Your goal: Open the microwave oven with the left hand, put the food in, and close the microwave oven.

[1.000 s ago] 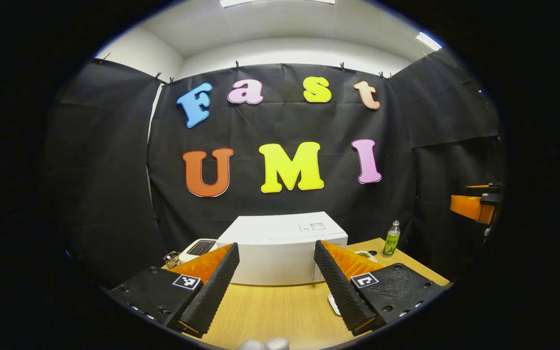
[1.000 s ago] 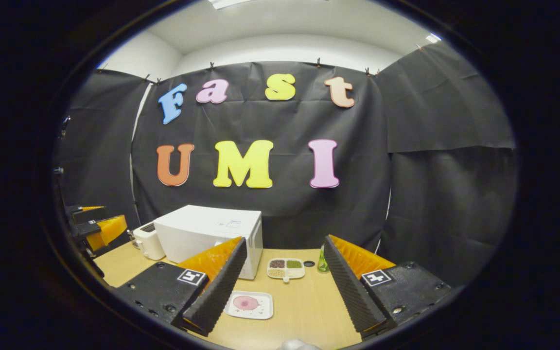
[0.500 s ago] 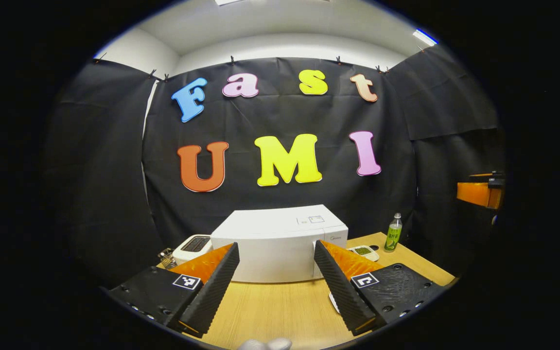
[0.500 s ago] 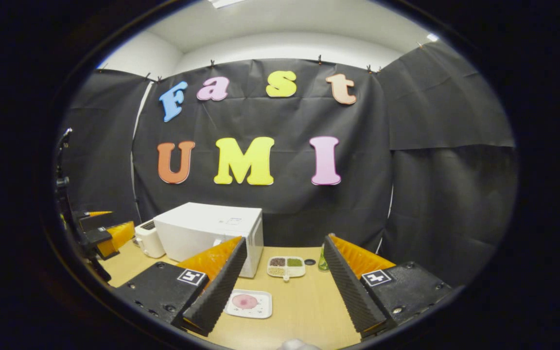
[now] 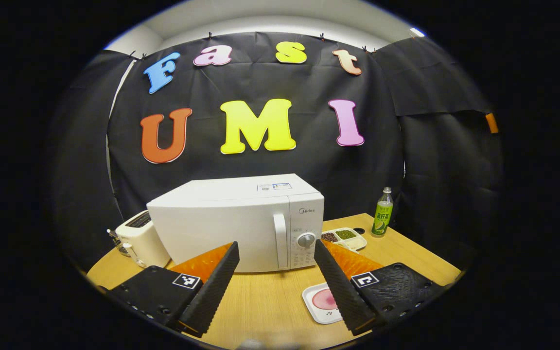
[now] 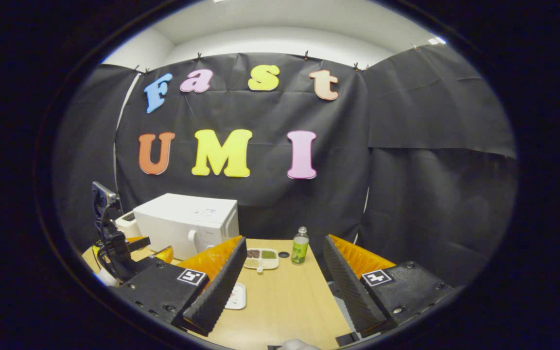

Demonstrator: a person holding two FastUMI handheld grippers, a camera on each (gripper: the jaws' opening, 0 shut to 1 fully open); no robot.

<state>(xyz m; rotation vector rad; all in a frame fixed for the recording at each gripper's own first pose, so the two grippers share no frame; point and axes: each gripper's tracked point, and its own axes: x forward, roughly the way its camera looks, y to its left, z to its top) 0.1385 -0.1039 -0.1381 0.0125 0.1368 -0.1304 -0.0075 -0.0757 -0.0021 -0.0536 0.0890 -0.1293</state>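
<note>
The microwave stands shut on the table, straight ahead of the left gripper, whose fingers are spread wide with nothing between them. A second ago just its top showed; now its door, handle and dial face the camera. The plate of food lies beside the left gripper's right finger. The right gripper, likewise spread and empty, sees the left gripper to its left, a green bottle and a compartment tray ahead.
</note>
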